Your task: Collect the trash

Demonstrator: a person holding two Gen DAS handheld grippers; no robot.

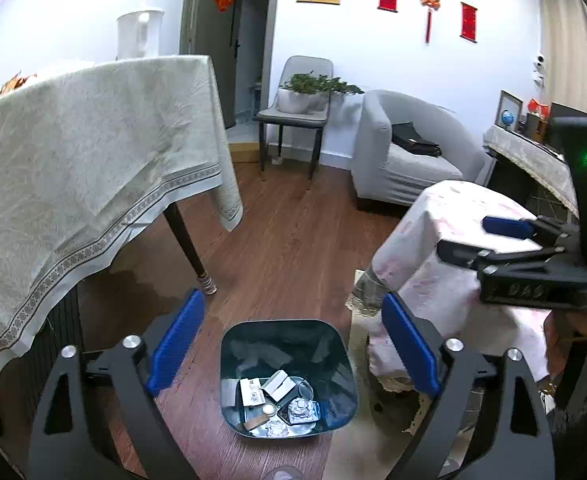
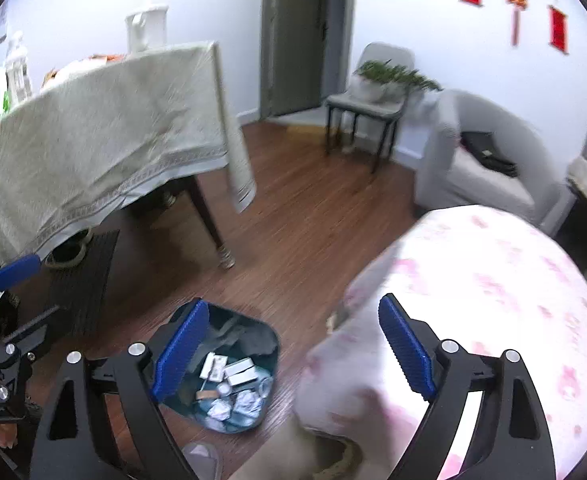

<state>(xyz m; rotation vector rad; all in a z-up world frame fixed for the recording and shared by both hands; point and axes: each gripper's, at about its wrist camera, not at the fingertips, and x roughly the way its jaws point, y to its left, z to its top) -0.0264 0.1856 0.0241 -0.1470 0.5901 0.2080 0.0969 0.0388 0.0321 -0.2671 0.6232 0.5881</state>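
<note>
- The left hand-held gripper (image 1: pixel 293 344) hangs above the trash bin (image 1: pixel 229 364) with its jaws wide and nothing between them.
- The right hand-held gripper (image 2: pixel 291 348) is also wide and empty, beside the pink-covered tabletop (image 2: pixel 493 280).
- The bin stands on the wooden floor (image 1: pixel 293 240), holding small boxes (image 1: pixel 278 385) and crumpled wrappers (image 1: pixel 303 408).

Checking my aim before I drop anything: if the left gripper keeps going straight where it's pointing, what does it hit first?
Probably the trash bin: the open, empty left gripper points down into it, though depth is unclear.
</note>
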